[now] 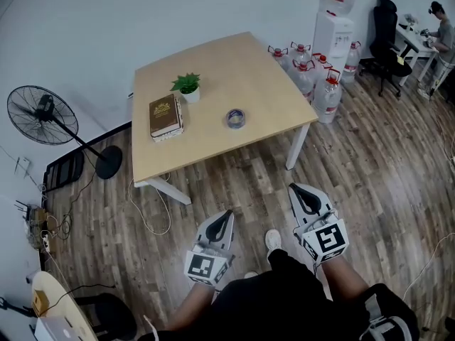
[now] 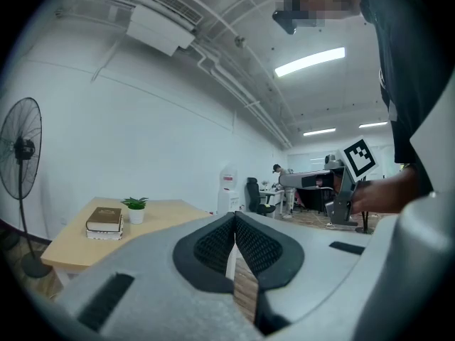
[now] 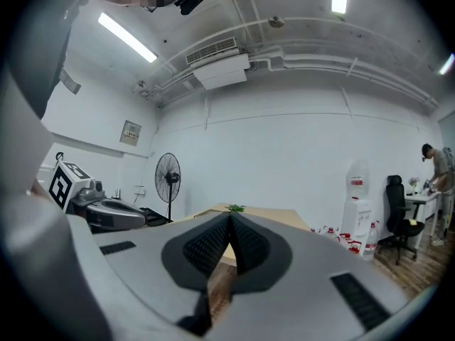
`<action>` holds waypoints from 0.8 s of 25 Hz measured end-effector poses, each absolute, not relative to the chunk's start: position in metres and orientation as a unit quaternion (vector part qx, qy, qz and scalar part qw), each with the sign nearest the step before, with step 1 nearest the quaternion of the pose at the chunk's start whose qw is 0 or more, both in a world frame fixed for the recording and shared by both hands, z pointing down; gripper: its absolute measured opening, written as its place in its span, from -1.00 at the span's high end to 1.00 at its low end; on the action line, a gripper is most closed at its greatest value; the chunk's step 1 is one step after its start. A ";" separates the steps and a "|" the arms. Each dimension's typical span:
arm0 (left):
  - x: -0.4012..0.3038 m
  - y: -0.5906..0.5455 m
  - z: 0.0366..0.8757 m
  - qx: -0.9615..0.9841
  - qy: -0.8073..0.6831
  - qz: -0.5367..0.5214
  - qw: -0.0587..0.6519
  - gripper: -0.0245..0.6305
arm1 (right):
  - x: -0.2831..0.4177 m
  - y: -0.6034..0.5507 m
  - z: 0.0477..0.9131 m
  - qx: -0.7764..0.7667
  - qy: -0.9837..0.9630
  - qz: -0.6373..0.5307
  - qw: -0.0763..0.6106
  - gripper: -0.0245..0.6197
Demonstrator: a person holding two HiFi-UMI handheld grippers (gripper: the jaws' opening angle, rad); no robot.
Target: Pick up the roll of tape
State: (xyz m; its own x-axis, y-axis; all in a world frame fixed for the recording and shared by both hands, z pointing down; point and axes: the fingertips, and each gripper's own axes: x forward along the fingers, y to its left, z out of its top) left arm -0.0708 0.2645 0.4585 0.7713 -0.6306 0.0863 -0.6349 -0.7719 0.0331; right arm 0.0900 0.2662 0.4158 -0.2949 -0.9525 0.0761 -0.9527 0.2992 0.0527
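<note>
The roll of tape (image 1: 236,118) lies flat near the middle of a light wooden table (image 1: 249,69) in the head view. Both grippers hang over the wooden floor, well short of the table's near edge. My left gripper (image 1: 227,214) is shut with nothing in it, its tips touching (image 2: 234,217). My right gripper (image 1: 296,187) is shut and empty too (image 3: 229,217). In the left gripper view the table (image 2: 71,247) shows at the left, and the tape is hidden behind the jaws. In the right gripper view the table (image 3: 277,217) lies straight ahead.
A brown book (image 1: 165,116) and a small potted plant (image 1: 188,86) stand on the table left of the tape. A standing fan (image 1: 44,115) is at the left. Several water bottles (image 1: 313,77) and a dispenser (image 1: 333,21) sit beyond the table's right corner. A person (image 1: 441,34) works at a far desk.
</note>
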 end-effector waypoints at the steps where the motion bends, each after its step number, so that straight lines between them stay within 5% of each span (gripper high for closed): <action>1: -0.066 0.255 0.458 0.939 -0.340 0.035 0.030 0.91 | 0.095 0.257 0.416 0.590 -0.806 0.002 0.046 0.93; 20: 0.018 0.125 0.454 0.922 -0.385 0.035 0.029 0.91 | 0.162 0.111 0.411 0.534 -0.844 -0.006 0.047 0.93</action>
State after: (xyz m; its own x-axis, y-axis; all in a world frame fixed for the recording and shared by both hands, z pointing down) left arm 0.0176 0.1246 0.4537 0.7007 -0.7082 0.0864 -0.7122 -0.7015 0.0260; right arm 0.1621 0.1113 0.4115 -0.4262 -0.9017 0.0725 -0.9007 0.4305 0.0592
